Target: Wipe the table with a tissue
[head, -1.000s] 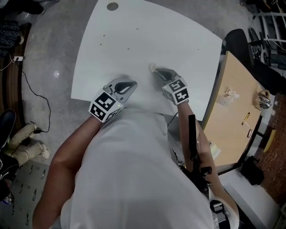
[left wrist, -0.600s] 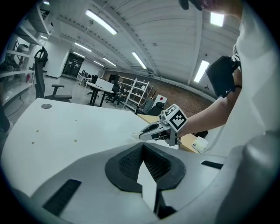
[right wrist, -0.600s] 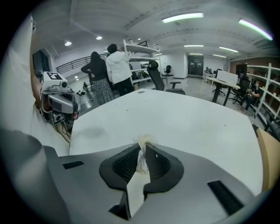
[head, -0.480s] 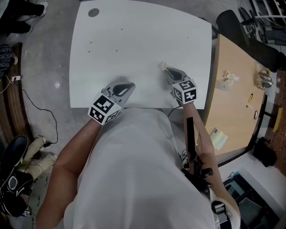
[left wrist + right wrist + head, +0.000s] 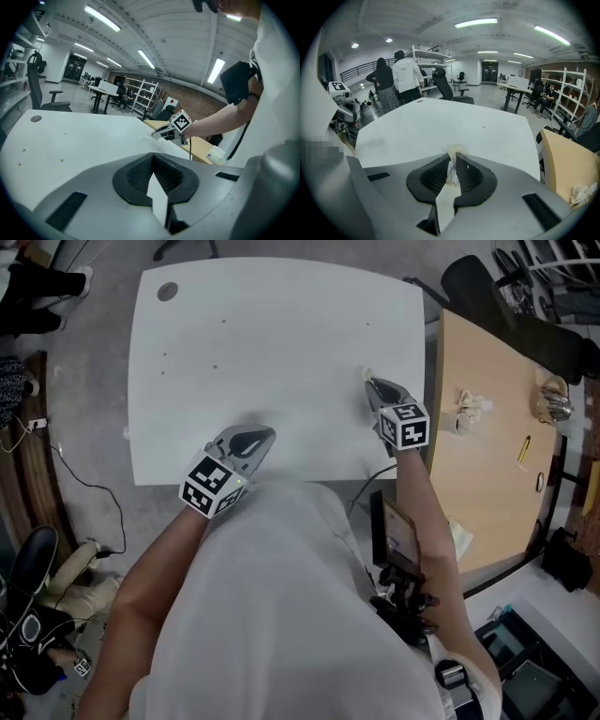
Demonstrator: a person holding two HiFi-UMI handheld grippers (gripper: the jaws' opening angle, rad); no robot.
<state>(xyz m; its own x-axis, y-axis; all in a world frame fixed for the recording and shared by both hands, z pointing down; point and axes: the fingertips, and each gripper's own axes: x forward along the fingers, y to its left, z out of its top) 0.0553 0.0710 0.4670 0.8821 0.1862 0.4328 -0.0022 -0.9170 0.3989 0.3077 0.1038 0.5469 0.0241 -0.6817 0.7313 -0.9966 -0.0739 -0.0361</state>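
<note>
The right gripper (image 5: 453, 158) had its jaws drawn narrow on a crumpled tissue (image 5: 451, 172); the wad sat pinched between the ribbed pads, and a small tuft poked out just past the fingertips; in the head view that tuft lay against the white table (image 5: 281, 334), close to the table's right edge. Just to the right of those fingers stood a wooden desk (image 5: 487, 484); another crumpled wad of paper (image 5: 466, 412) lay on it, apart from the gripper. Beyond the fingertips the tabletop stretched away bare, with two standing people (image 5: 398, 70) and an office chair (image 5: 445, 86) past its far edge. The left gripper (image 5: 152, 157) had its jaws closed tip to tip, with nothing between them; it hung over the near edge of the table, well to the left of the right fingers.
</note>
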